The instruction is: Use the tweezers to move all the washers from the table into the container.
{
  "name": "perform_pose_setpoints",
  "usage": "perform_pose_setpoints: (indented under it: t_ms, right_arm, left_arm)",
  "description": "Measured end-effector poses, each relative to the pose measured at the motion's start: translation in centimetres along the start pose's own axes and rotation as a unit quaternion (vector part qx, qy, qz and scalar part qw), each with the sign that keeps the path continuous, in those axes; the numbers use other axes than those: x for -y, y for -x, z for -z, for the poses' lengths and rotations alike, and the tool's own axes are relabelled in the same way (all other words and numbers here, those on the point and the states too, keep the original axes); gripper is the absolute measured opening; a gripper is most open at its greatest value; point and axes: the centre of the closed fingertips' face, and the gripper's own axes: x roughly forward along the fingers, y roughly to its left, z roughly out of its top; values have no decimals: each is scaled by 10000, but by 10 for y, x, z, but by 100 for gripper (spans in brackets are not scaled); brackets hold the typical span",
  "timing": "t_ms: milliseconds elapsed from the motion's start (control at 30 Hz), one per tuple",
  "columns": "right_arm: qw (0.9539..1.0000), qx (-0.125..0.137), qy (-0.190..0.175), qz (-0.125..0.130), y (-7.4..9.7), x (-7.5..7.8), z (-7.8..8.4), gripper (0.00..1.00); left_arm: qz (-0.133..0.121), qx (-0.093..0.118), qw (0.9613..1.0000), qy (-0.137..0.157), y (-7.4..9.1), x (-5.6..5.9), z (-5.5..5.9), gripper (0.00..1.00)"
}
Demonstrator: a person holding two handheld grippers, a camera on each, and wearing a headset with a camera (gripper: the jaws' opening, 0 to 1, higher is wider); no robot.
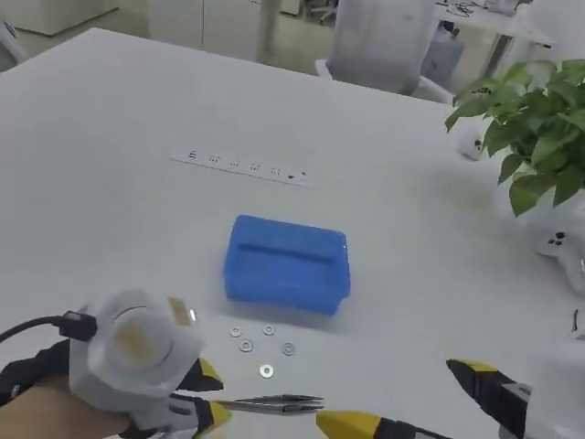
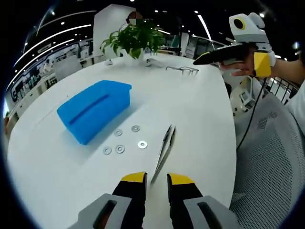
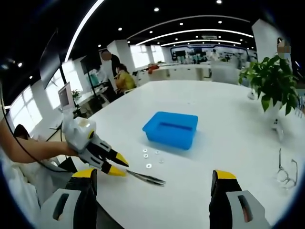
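A wide white table (image 1: 110,137) spreads across the workbench, a potted plant (image 1: 539,128) at its far right edge and a power strip (image 1: 247,167) set flat beyond the centre. The blue container (image 1: 283,285), an open-topped plastic box, sits mid-table. At near left, the left gripper (image 2: 157,177) has its jaws drawn to a narrow gap around the rear end of the tweezers (image 2: 164,145), whose points reach out to the right, just short of the work. At near right, the right gripper (image 1: 407,395) is spread wide, with nothing between its jaws. Five washers (image 1: 246,346) lie flat in a loose cluster on the table just in front of the container's near wall, near the tweezer points but apart from them, none yet lifted. The washers look to be thin metal rings: light, hard and likely to slide on the smooth top, so they will probably skate away from a careless nudge. The surest hold appears to be one tweezer point through the hole and the other outside the rim. The tweezers themselves look slender and springy, best squeezed at mid-length rather than at the tail.
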Motion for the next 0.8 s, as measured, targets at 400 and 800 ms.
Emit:
perform_pose_setpoints:
  t_ms: [400, 800]
  right_arm:
    - [9990, -228, 230, -294, -14, -18, 6, 99]
    - [9858, -761, 996, -1117, -27, -57, 16, 80]
  left_arm:
    - [-34, -65, 9980, -626, -14, 0, 5, 0]
    - [-77, 326, 9976, -608, 23, 16, -29, 0]
